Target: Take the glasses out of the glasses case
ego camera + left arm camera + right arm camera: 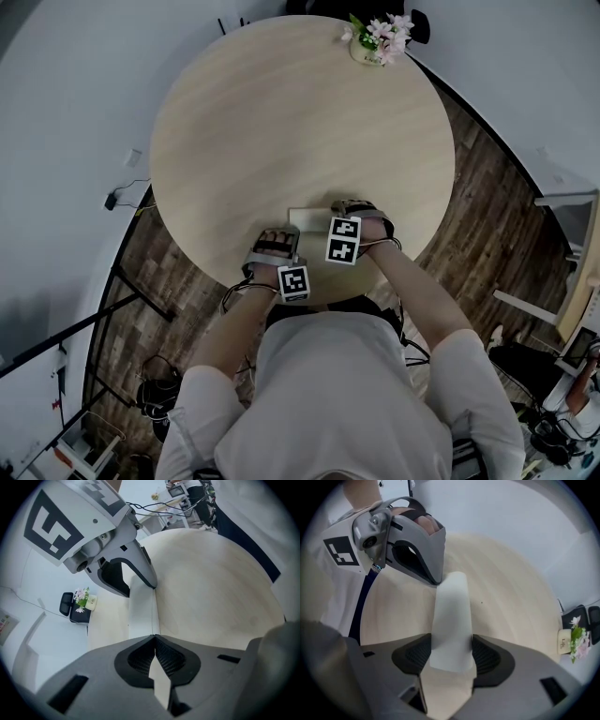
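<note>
A white glasses case [308,220] lies closed on the round wooden table [281,122], close to its near edge. My right gripper [349,212] is shut across one end of it; in the right gripper view the case [452,616] fills the space between the pads. My left gripper [279,240] is at the other end. In the left gripper view its jaws meet at the case's [142,613] near edge, with a thin pale strip pinched between them. The right gripper [124,571] shows at the case's far end. No glasses are visible.
A small pot of pink flowers [378,42] stands at the table's far edge, beside a black chair [419,25]. The person's body is right behind the near edge. Wood floor and cables surround the table.
</note>
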